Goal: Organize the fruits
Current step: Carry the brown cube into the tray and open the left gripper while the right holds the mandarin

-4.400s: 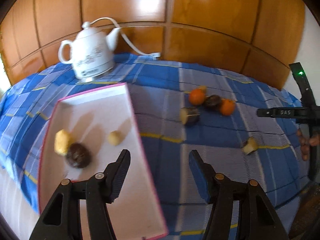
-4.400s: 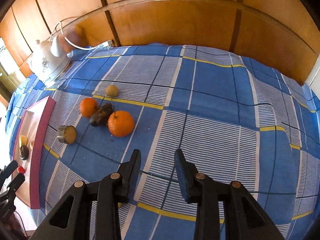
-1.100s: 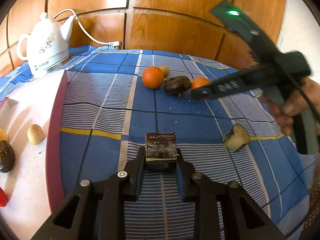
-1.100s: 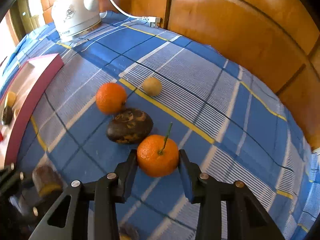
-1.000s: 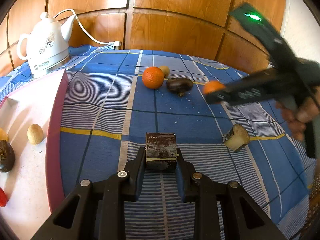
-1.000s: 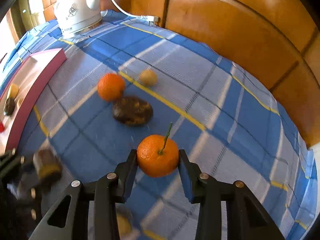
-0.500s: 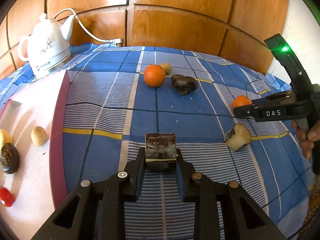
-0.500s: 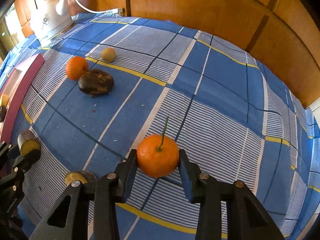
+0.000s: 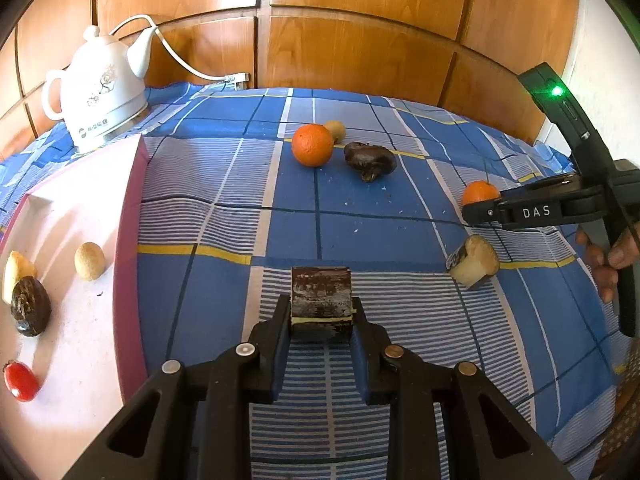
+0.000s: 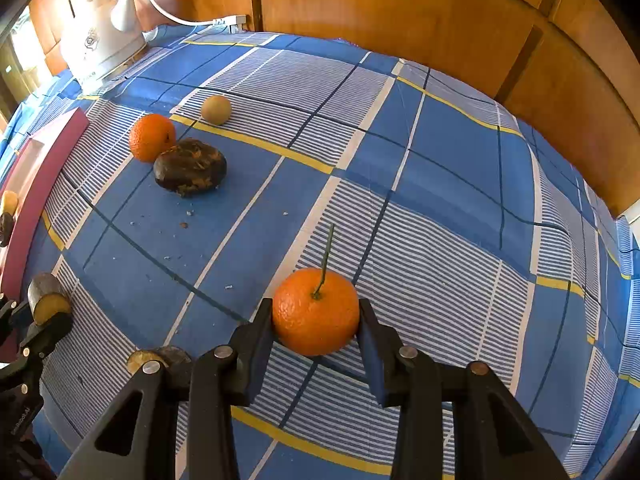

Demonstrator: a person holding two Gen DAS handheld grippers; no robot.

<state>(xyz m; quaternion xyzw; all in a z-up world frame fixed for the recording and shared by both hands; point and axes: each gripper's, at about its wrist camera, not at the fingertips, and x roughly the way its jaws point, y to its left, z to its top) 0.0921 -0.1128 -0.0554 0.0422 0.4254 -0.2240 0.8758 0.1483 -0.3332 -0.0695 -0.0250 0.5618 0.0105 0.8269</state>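
Here both hands carry a load; the left gripper (image 9: 321, 316) is clamped on a dark cut chunk (image 9: 321, 298) with a pale yellow layer, held above the blue checked cloth (image 9: 224, 216), and the right gripper (image 10: 316, 320) pinches a stemmed tangerine (image 10: 316, 310) between its pads, also clear of the cloth as far as can be told; so the step in hand looks like the carry toward the pink-edged tray (image 9: 128, 216), which lies just to the left of the left gripper and already holds a red fruit (image 9: 20, 380), a dark one (image 9: 30, 310) and two pale ones; next, each piece needs a free spot on the tray floor, away from those lying there; farther off, a cut piece (image 9: 474, 266), a dark lump (image 9: 370, 158), an orange (image 9: 312, 144) and a small tan fruit (image 9: 335, 130) wait on the cloth; a white kettle (image 9: 96, 92) stands by the wall.
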